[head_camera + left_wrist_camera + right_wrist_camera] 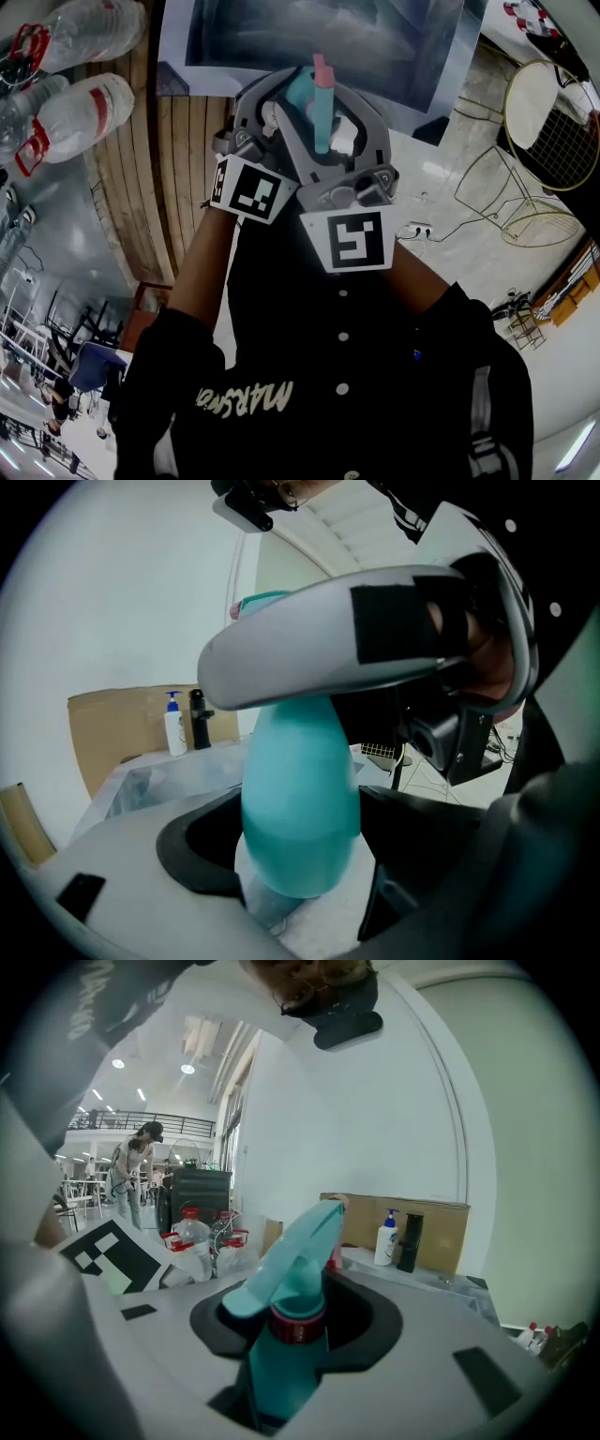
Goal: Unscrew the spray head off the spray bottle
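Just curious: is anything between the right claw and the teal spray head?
No, nothing visible. The spray head sits between the jaws of the right claw, while the left claw grips the spray bottle below.

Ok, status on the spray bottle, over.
Left gripper shut on spray bottle body. Right gripper around red collar, contact unclear. Spray head still on. Nothing obstructing.

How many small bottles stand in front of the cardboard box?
2. A white pump bottle stands at the left and a black bottle just right of it, both against the cardboard box. More may be hidden behind the spray head.
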Demonstrator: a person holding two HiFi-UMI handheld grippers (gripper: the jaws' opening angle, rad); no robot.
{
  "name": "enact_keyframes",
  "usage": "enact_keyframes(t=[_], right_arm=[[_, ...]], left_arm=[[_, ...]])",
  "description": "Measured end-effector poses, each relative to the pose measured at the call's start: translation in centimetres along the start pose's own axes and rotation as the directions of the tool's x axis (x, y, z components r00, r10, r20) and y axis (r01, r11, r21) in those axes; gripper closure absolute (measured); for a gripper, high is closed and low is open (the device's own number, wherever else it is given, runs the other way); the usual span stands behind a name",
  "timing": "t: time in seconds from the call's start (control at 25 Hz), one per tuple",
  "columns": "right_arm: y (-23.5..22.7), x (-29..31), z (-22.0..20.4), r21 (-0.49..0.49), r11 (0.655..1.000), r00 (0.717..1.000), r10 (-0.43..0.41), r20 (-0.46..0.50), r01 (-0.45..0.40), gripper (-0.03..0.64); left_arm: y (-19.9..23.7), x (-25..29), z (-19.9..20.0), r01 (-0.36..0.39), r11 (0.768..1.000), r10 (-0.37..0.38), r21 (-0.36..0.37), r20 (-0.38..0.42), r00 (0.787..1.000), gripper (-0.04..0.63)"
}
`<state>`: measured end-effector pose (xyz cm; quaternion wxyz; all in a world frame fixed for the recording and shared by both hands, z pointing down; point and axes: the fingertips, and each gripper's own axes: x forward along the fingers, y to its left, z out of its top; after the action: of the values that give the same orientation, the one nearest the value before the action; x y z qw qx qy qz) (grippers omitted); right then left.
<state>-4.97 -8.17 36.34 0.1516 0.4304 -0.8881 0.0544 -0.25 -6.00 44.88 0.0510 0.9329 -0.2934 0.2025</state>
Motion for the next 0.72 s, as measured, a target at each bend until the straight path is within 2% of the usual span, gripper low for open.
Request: enact_keyframes(t=[0.08, 0.32, 0.52, 0.72], right_arm=[[-0.2, -0.1, 0.0, 0.003, 1.0, 1.0, 0.006, 0.004, -0.006, 0.456], [-0.3, -0.9, 0.1, -0.001, 1.0, 1.0, 0.013, 0.006, -0.013, 0.428], [-0.3, -1.7, 0.1, 0.003, 1.0, 0.999, 0.019, 0.027, -0.019, 0.442], [-0.1, -2.0, 0.3, -0.02, 0.997, 0.995, 0.082, 0.063, -0.08, 0.448]], left_arm=[[0.0, 0.0, 0.0, 0.001, 1.0, -0.001, 0.002, 0.002, 1.0, 0.201], [0.0, -0.1, 0.1, -0.001, 1.0, 0.001, -0.002, 0.005, 1.0, 0.201], [-0.1, 0.0, 0.1, 0.0, 1.0, 0.0, 0.004, 0.004, 1.0, 0.201], [-0.1, 0.0, 0.1, 0.001, 1.0, -0.001, 0.002, 0.003, 1.0, 0.201]])
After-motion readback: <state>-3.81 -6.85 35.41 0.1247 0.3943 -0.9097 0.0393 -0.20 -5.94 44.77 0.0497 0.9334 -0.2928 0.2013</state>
